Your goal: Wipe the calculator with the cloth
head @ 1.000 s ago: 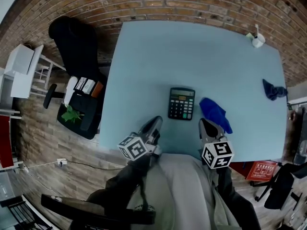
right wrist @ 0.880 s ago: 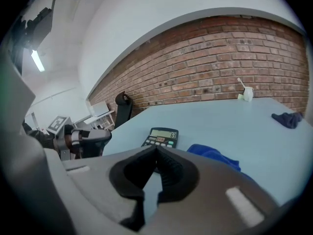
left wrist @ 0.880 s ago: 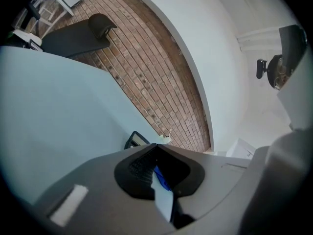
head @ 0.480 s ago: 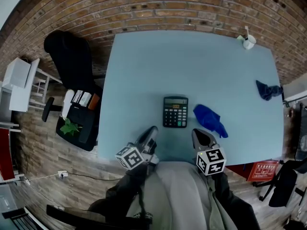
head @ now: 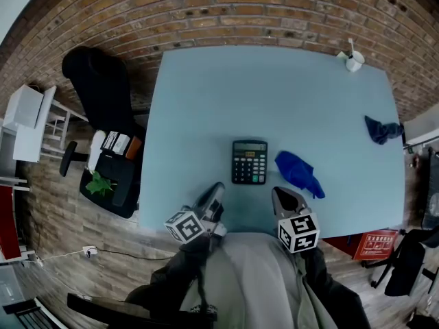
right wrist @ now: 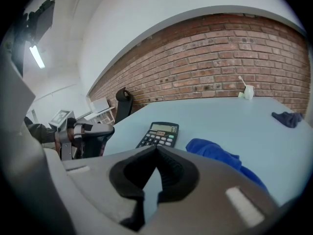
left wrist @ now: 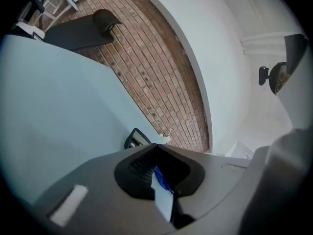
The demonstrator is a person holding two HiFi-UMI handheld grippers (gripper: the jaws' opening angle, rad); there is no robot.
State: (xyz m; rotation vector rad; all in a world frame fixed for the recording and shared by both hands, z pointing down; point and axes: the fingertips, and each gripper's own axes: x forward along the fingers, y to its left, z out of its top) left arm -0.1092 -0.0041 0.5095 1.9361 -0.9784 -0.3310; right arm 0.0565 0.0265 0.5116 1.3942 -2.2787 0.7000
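Observation:
A black calculator (head: 249, 162) lies face up near the middle of the light blue table (head: 274, 94). Just to its right lies a crumpled bright blue cloth (head: 298, 172). My left gripper (head: 217, 188) hovers at the table's near edge, short of the calculator's left corner, shut and empty. My right gripper (head: 281, 192) is shut with nothing in it, just short of the cloth's near end. In the right gripper view the calculator (right wrist: 160, 133) and the cloth (right wrist: 215, 151) lie right beyond the shut jaw tips (right wrist: 156, 147). The left gripper view shows the calculator (left wrist: 137, 138) past its tips (left wrist: 156, 145).
A second, dark blue cloth (head: 381, 129) lies at the table's right edge. A white cup (head: 353, 60) stands at the far right corner. A black office chair (head: 103, 88) stands left of the table, a brick wall behind, and a red item (head: 376, 242) on the floor at the right.
The head view has shifted a little, so everything sits slightly lower and further left in the picture. Grippers, calculator and cloth keep their places relative to one another.

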